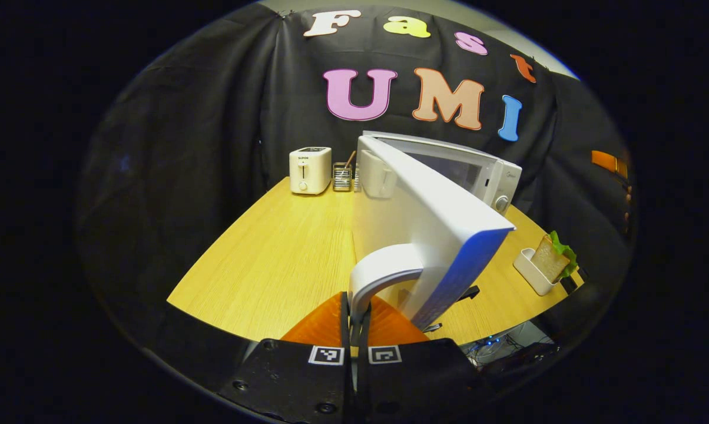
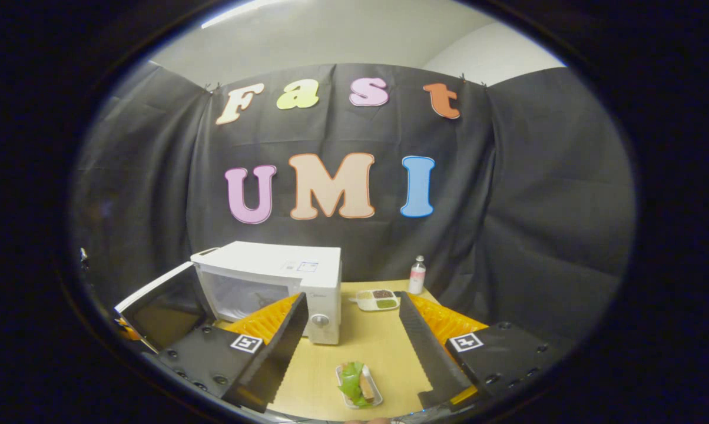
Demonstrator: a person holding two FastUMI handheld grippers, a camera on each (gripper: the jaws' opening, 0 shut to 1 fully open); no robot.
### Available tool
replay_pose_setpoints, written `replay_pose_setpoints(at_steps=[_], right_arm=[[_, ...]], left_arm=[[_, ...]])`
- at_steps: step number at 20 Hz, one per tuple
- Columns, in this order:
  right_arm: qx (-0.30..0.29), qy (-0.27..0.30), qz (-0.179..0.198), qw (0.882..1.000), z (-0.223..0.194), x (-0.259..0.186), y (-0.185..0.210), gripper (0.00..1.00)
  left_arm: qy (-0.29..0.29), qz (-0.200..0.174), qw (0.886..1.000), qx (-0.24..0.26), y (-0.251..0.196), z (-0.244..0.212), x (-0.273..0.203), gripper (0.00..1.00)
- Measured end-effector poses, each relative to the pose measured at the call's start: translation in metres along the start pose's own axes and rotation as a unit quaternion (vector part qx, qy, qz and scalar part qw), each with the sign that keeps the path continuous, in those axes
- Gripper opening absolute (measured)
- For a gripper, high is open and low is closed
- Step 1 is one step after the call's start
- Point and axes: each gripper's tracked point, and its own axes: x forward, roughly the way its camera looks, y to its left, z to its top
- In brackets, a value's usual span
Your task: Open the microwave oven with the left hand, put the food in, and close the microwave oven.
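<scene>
While the microwave door (image 1: 431, 235) stands swung wide open, the left gripper (image 1: 354, 312) grips its curved white handle (image 1: 384, 271), both fingers pressed close together on the handle's lower end at the bottom of the left gripper view. The door's edge faces the camera, with the white microwave (image 1: 478, 171) behind it on a light wooden table (image 1: 272, 259). Farther back on the table stand a white toaster (image 1: 310, 169) and a small wire holder (image 1: 342, 175) just beside it. To the right of the door, near the table's edge, a small white tray (image 1: 534, 272) holds the food, a sandwich (image 1: 553, 256) with green lettuce.

In the right gripper view, the right gripper (image 2: 351, 347) hangs above the table (image 2: 372, 341) with its fingers spread wide and nothing between them. Directly below the gap sits the white tray (image 2: 360, 388) with the sandwich (image 2: 354, 383), at the near edge of the table. The microwave (image 2: 272, 282) stands to the left, its dark-windowed door (image 2: 160, 309) open towards the left and its cavity exposed. Behind, near the black cloth wall, are a divided dish (image 2: 378, 300) with dark and green contents and a small bottle (image 2: 417, 274) just beside it.
</scene>
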Motion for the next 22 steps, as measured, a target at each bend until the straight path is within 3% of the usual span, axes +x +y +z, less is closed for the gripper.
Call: replay_pose_setpoints(at_steps=[4,9,16,19,22], right_arm=[[-0.018,0.033,0.002,0.999,-0.030,0.011,-0.004,0.96],[0.012,0.088,0.011,0.996,-0.076,0.017,-0.007,0.96],[-0.013,0.123,0.022,0.992,-0.118,0.019,-0.004,0.99],[-0.021,0.139,0.032,0.990,-0.136,0.022,0.001,0.99],[-0.025,0.160,0.039,0.986,-0.156,0.024,0.005,0.97]], left_arm=[[0.009,0.003,1.000,-0.002,-0.003,0.001,0.003,0.01],[0.017,0.010,0.999,-0.033,-0.007,-0.001,0.001,0.03],[0.006,0.022,0.999,-0.027,0.003,0.005,-0.014,0.14],[-0.008,0.024,0.999,-0.040,0.011,0.017,-0.026,0.92],[-0.006,0.047,0.999,-0.008,0.019,0.024,-0.040,0.94]])
